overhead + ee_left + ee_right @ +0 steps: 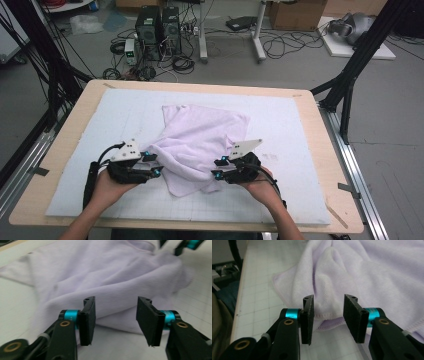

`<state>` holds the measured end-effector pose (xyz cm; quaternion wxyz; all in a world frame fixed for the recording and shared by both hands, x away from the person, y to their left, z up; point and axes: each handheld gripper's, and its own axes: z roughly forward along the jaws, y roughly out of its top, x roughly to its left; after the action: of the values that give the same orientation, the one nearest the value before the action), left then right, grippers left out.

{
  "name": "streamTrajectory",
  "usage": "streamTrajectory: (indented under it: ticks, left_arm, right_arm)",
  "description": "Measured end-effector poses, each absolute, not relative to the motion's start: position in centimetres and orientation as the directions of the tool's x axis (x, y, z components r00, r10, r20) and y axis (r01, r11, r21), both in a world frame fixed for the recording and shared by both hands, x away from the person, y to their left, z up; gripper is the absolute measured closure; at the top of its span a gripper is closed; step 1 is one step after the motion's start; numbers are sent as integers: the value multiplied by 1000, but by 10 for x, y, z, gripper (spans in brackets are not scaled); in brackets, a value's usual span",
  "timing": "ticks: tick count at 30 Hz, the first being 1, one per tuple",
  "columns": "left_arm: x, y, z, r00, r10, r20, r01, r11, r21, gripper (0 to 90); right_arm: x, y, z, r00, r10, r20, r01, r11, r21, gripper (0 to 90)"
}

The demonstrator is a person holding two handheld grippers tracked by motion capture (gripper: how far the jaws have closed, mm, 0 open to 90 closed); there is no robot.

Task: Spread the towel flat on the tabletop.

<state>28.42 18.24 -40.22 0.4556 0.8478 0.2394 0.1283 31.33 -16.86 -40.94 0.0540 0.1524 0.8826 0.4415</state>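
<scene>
Towel (200,142), one, lilac, crumpled on white mat (280,200) on desk (337,165), between two tools, left tool (154,164) and right tool (218,167) both apart, pads clear of cloth.

Two black hand-held grippers, left gripper (152,164), right gripper (218,168), each topped by a grey three-cornered plate, flat black rectangular jaws on teal collars, brass-ringed pivots, black cables trailing back, forearms apparently bare of sleeves
</scene>
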Motion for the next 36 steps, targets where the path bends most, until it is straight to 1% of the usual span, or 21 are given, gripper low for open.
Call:
streamTrajectory:
  ticks: [2,4,6,9,11,14,17,21,23,24,28,30,33,36]
  left_arm:
    - [284,176,-407,866,499,-11,291,-486,824,561]
    - [285,171,-413,873,488,-22,299,-498,814,563]
    - [286,166,-419,883,467,-49,314,-508,802,593]
    - [284,156,-428,895,441,-65,321,-536,781,600]
    - [282,148,-434,904,423,-68,319,-558,767,597]
    - [282,139,-439,912,405,-62,309,-582,752,586]
    - [284,131,-442,910,411,-45,305,-594,745,591]
    - [283,126,-441,909,417,-2,283,-613,738,722]
    - [282,125,-440,915,403,9,270,-629,729,859]
    - [281,125,-440,915,404,10,269,-628,730,872]
    - [278,132,-437,916,402,4,273,-630,727,885]
    - [272,142,-433,911,413,12,273,-622,734,885]
    - [265,161,-427,899,438,23,280,-613,739,886]
    - [257,184,-419,876,482,27,296,-581,758,886]
  right_arm:
    - [314,-162,-413,-952,304,45,224,584,780,622]
    - [315,-157,-419,-957,287,53,223,603,766,685]
    - [314,-152,-422,-959,279,49,217,610,762,731]
    - [312,-144,-430,-961,265,72,226,613,757,734]
    - [310,-142,-431,-965,255,61,212,625,751,723]
    - [311,-151,-422,-957,282,63,221,571,791,702]
    - [311,-163,-416,-947,316,55,227,541,810,687]
    - [310,-177,-416,-934,354,53,245,524,816,667]
    - [311,-179,-418,-930,364,51,251,528,811,663]
    - [311,-179,-419,-929,366,50,252,529,811,662]
    - [310,-177,-419,-934,356,39,242,545,803,659]
    - [309,-176,-419,-936,351,31,233,550,802,658]
    - [308,-176,-419,-937,348,34,234,552,801,653]
    - [306,-175,-420,-938,346,31,232,557,797,651]
